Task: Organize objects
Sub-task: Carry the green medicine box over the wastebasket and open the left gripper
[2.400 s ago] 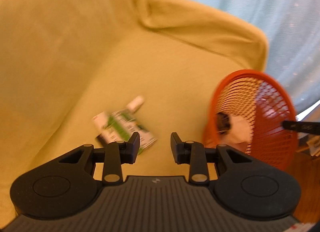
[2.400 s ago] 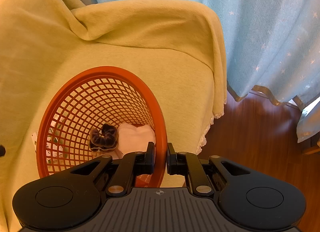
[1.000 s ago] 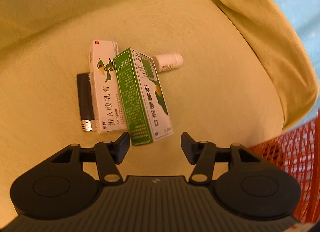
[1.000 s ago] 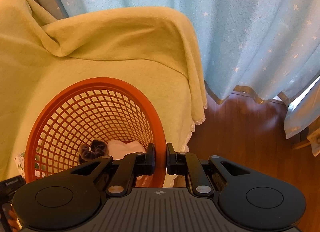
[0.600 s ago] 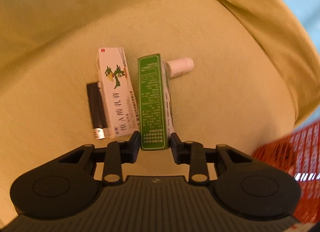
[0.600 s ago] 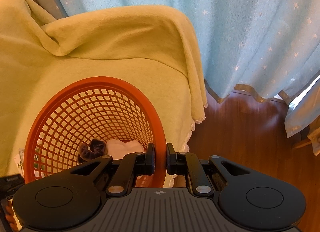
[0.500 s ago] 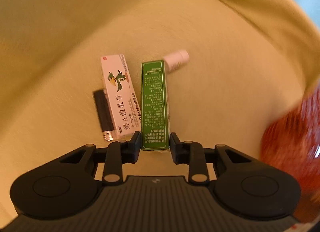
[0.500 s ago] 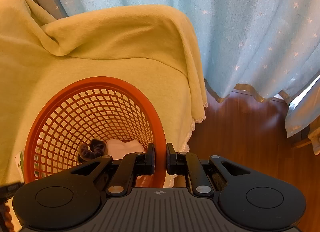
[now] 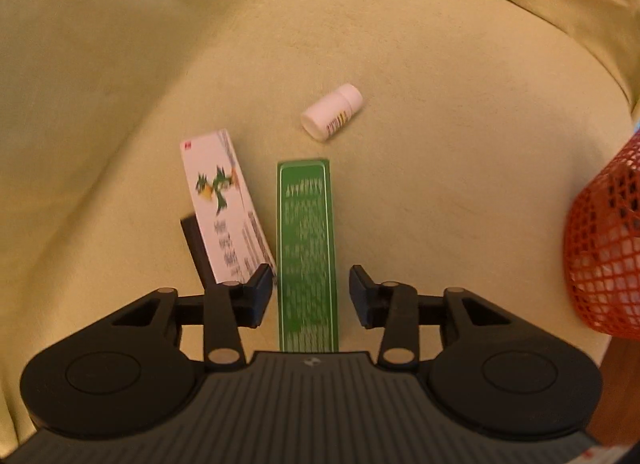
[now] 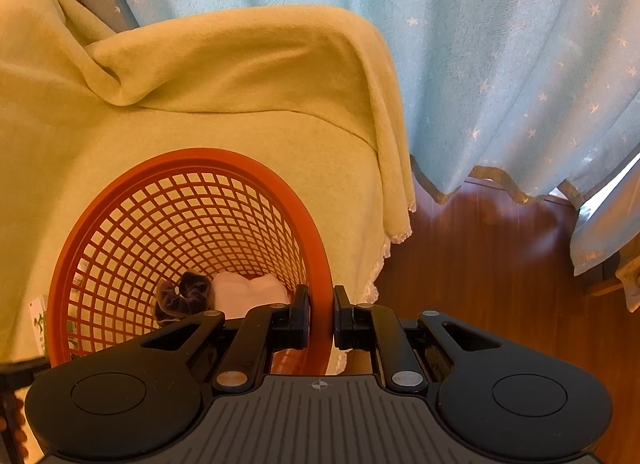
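We see a dark green box [image 9: 307, 252] with pale print and a thin light border, a white box [image 9: 222, 208] bearing a green bird design and a small red mark, and a white bottle [image 9: 332, 112]. The blanket [image 10: 240, 76] is plain yellow-green. Our orange-red basket [image 10: 192, 200] is an open lattice, holding a dark brown scrunchie [image 10: 182, 296]. The curtain [image 10: 500, 44] is light blue with small white stars.

A tall box [image 9: 307, 252] stands between the fingers of the left gripper [image 9: 307, 296]. A flat box [image 9: 224, 208] lies just left of it, overlapping a comb [image 9: 198, 250]. A small bottle [image 9: 332, 112] lies beyond. The right gripper [image 10: 321, 314] straddles the rim of a basket [image 10: 256, 168] holding a scrunchie [image 10: 182, 294] and cloth [image 10: 250, 290].
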Demonstrator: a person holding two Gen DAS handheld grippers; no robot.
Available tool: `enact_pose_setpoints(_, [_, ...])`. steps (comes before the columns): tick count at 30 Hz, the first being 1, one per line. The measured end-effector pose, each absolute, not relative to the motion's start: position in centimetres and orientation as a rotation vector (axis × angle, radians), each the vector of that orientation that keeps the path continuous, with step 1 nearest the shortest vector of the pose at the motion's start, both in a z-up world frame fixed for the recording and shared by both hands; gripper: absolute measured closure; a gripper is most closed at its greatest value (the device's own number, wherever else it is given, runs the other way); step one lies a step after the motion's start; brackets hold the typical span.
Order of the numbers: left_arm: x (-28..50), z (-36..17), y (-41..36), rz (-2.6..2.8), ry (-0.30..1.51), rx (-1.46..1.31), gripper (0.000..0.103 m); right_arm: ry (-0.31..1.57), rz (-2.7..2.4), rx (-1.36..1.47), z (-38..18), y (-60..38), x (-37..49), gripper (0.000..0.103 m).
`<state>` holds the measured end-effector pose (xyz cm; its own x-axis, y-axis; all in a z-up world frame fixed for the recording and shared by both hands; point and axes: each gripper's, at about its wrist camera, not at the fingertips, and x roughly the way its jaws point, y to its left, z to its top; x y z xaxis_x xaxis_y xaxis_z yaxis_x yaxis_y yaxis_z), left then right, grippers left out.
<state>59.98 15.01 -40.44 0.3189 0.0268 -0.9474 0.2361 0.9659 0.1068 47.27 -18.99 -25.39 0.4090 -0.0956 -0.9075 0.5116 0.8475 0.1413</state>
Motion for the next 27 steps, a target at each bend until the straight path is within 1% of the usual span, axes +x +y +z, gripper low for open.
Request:
enact_pose_setpoints(1, [60.2, -40.6, 15.0, -0.141, 1.243, 0.250, 0.076, 1.093, -0.395, 0.432, -25.4, -19.0, 47.3, 0.095])
enact_pose_setpoints(2, [60.3, -40.7, 14.9, -0.139, 1.244, 0.260, 0.078, 1.096, -0.390, 0.426, -25.4, -19.0, 47.3, 0.095])
enact_pose_setpoints(6, [59.7, -40.1, 14.8, -0.153, 1.214, 0.279, 0.078, 1.112, -0.367, 0.406, -25.3, -18.8, 47.3, 0.095])
enact_pose_setpoints(10, [58.5, -38.5, 14.6, -0.186, 1.183, 0.271, 0.078, 1.122, -0.364, 0.409, -25.4, -18.8, 47.3, 0.095])
enact_pose_setpoints(18, [56.3, -33.2, 14.1, -0.230, 1.154, 0.227, 0.078, 1.120, -0.360, 0.407, -25.2, -18.5, 47.4, 0.095])
enact_pose_setpoints(27, [53.3, -27.4, 10.9, -0.361, 1.104, 0.204, 0.078, 1.108, -0.356, 0.392, -25.2, -18.2, 47.0, 0.095])
